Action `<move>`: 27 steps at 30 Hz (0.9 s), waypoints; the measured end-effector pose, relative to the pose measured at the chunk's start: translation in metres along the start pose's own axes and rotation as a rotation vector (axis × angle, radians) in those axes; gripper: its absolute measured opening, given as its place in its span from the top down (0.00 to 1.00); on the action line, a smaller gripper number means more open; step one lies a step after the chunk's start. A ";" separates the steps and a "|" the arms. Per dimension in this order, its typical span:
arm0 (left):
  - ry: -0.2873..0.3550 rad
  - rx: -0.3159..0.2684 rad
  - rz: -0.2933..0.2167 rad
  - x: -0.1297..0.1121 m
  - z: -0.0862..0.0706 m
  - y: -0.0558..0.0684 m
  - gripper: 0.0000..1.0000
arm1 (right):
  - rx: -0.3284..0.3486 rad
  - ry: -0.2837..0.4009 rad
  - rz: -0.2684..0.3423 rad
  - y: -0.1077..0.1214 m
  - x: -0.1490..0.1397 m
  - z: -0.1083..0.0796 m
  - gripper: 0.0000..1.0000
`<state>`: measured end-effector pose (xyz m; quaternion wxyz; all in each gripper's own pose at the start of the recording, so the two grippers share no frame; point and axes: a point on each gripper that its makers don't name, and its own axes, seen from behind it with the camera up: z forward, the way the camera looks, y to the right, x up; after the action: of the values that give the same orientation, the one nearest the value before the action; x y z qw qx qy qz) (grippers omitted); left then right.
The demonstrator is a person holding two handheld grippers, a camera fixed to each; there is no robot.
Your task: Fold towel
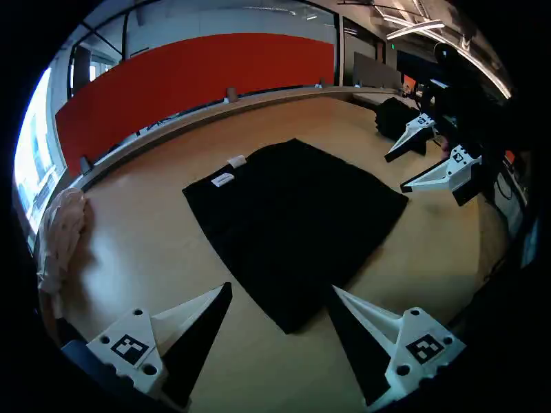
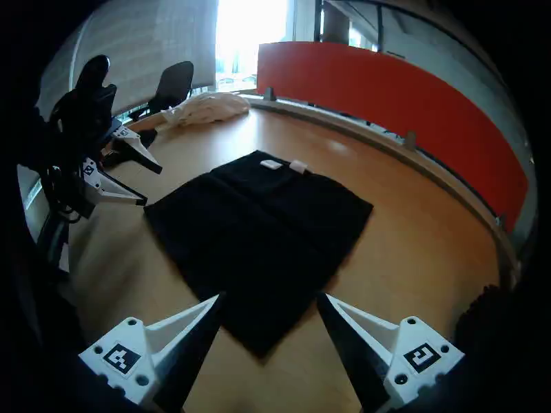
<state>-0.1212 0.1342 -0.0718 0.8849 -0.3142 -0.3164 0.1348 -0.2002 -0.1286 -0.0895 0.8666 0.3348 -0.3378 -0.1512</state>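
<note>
A black towel lies flat on the wooden table, folded into a rough rectangle, with two white tags at its far edge. My left gripper hovers open just above the towel's near corner, nothing between its fingers. Across the table the right gripper shows, also open. In the right gripper view the same towel spreads ahead, its tags on the far side. My right gripper stands open over the near corner. The left gripper sits open at the towel's left edge.
A pale bundle of cloth lies at the table's left end, seen as a cream heap in the right gripper view. A red partition runs along the far side. A dark bag and office chairs stand beyond the table.
</note>
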 end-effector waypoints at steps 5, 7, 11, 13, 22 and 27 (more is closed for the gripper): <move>-0.028 -0.010 0.007 -0.010 0.006 0.002 0.03 | 0.012 -0.031 -0.008 -0.003 -0.014 0.004 0.00; -0.040 -0.013 0.006 -0.014 0.008 0.002 0.03 | 0.015 -0.042 -0.008 -0.003 -0.018 0.006 0.00; -0.066 -0.017 0.005 -0.022 0.012 0.002 0.03 | 0.020 -0.065 -0.006 -0.002 -0.029 0.007 0.00; -0.076 -0.019 0.006 -0.025 0.014 0.003 0.03 | 0.021 -0.074 -0.004 -0.001 -0.033 0.008 0.00; -0.115 -0.036 0.011 -0.036 0.018 0.008 0.03 | 0.027 -0.099 -0.001 0.001 -0.045 0.010 0.00; -0.126 -0.044 0.010 -0.039 0.020 0.011 0.03 | 0.035 -0.102 0.001 0.001 -0.047 0.012 0.00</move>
<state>-0.1643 0.1343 -0.0854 0.8554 -0.3260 -0.3729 0.1517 -0.2428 -0.1108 -0.1054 0.8424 0.3414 -0.3842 -0.1617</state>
